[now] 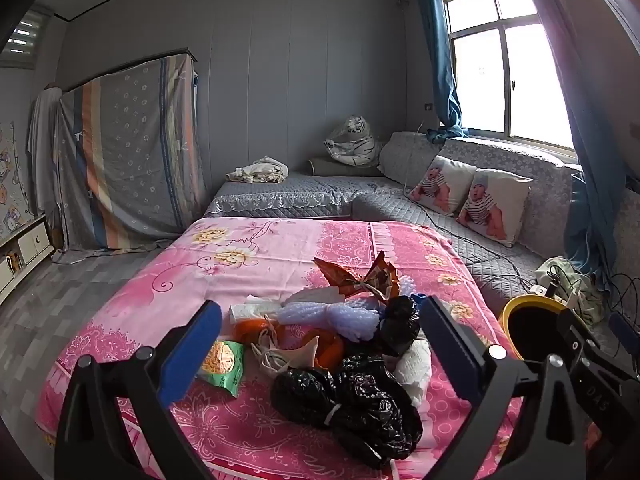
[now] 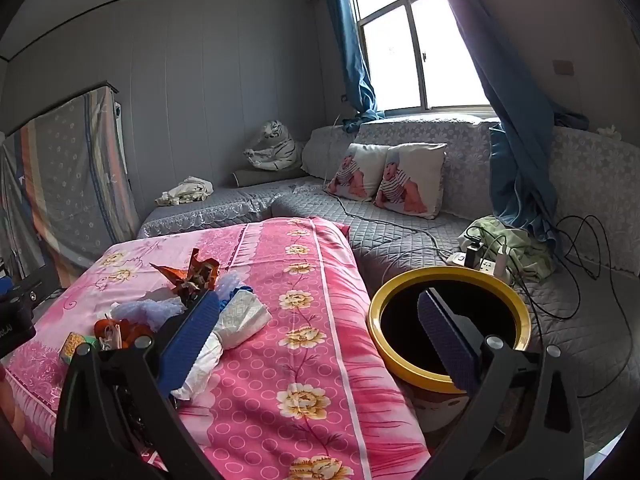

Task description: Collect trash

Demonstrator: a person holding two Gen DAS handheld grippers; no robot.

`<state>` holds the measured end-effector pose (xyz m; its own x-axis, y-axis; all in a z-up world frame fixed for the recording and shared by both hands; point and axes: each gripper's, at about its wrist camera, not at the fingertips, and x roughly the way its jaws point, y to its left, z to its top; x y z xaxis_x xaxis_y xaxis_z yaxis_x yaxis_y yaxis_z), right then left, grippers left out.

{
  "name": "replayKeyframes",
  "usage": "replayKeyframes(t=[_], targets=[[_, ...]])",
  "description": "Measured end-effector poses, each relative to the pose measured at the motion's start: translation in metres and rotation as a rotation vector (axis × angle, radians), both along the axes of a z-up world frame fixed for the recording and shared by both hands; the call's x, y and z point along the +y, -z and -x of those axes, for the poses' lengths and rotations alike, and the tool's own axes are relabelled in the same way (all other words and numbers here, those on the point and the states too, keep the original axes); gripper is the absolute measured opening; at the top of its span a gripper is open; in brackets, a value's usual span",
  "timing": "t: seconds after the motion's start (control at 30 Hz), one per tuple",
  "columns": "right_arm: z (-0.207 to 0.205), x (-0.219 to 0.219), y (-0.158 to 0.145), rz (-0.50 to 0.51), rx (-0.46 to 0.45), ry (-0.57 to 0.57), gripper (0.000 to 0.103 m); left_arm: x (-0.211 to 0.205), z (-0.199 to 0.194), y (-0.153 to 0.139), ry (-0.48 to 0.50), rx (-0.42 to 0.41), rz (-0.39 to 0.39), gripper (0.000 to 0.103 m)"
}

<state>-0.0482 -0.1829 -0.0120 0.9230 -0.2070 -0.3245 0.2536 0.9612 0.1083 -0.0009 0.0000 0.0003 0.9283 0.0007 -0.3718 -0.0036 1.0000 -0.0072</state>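
trash pile (image 1: 340,344) on pink sheet (image 1: 256,248) | bin (image 2: 448,328) beside — both grippers agape

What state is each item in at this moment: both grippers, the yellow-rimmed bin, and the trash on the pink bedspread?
Left gripper: open, holding nothing.
Right gripper: open, holding nothing.
Yellow-rimmed bin: upright beside the bed, mouth uncovered.
Crumpled black plastic bag: lying on the bedspread, not collected.
Orange snack wrapper: torn open, crumpled.
Green packet: lying flat.
White tissue: crumpled, on the bedspread.
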Motion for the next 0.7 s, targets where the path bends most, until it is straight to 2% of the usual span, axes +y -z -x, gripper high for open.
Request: replayKeyframes(t=[0.7], targets=[[-0.0005, -0.0001, 0.0019, -0.004, 0.011, -0.002, 0.095, 0.0001, -0.0004, 0.0001, 0.000, 0.009, -0.002, 0.096]])
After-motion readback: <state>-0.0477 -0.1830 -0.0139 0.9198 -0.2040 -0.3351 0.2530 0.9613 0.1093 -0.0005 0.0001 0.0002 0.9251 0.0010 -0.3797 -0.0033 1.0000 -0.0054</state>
